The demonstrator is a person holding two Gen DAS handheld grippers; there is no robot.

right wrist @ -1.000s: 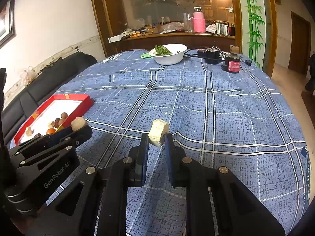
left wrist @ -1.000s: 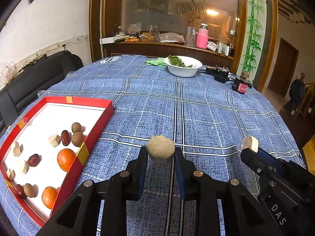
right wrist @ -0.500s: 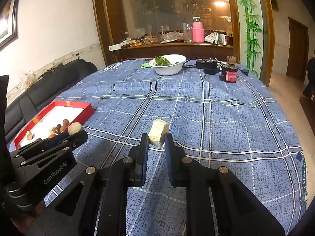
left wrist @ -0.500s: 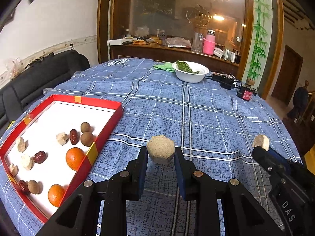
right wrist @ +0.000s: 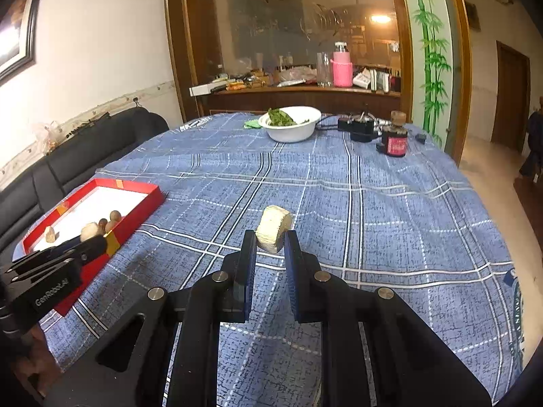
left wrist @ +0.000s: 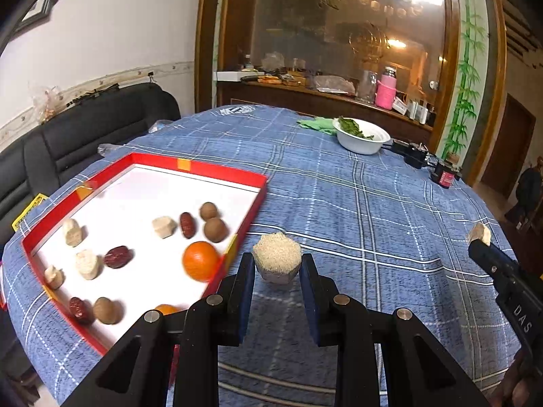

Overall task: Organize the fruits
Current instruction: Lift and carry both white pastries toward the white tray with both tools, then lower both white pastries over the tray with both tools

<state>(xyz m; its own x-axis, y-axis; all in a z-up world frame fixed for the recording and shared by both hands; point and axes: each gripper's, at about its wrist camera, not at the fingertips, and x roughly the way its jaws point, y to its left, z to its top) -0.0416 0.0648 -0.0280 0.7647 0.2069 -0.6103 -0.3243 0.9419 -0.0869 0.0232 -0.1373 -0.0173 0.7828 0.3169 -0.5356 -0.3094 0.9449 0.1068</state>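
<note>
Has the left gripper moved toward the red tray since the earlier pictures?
Yes. In the left wrist view the red tray now looks larger and sits closer to the left gripper, which still holds its beige piece.

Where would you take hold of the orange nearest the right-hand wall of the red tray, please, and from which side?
Grip the orange across its widest middle, coming from above. It is round and smooth, so a lower or higher pinch would likely slip. It lies close to the red tray wall, so set the fingers along that wall, not across it.
</note>
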